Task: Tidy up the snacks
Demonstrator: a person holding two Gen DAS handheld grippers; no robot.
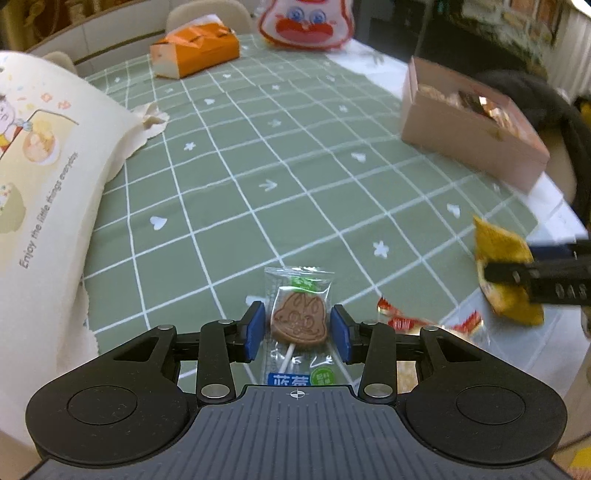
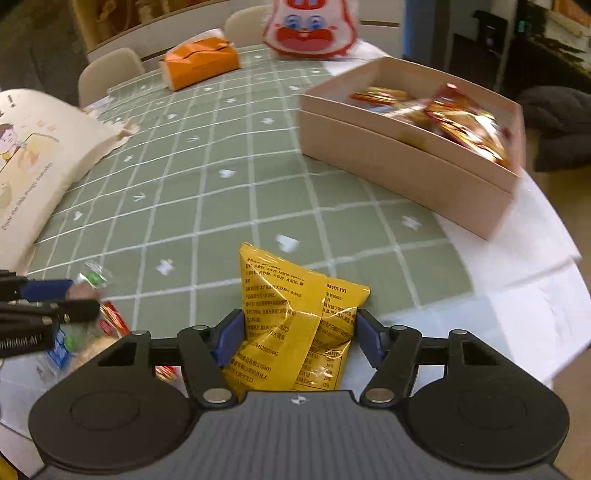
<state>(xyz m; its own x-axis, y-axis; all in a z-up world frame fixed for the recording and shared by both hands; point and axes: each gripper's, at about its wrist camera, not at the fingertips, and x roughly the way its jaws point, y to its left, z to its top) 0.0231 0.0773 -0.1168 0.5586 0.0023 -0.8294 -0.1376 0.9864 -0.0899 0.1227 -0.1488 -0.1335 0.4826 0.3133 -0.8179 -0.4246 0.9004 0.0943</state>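
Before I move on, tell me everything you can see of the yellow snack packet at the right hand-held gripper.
The yellow snack packet is a glossy, crinkled foil-like pouch with a back seam and small dark printed text. It stands roughly upright between the blue pads of the right hand-held gripper, which press its sides and crease it. Its top end points toward the pink box. The left wrist view shows it raised off the green checked tablecloth.

Mid table (image 2: 258,177) is bare, wide lane straight ahead. Big cream bag (image 1: 48,192) blocks the left side, pink box (image 2: 406,173) of snacks blocks the right. Far end: orange tissue pack (image 1: 199,55) and rabbit-face bag (image 1: 306,26). Near edge cluttered w/ red candy wrappers (image 1: 402,321).
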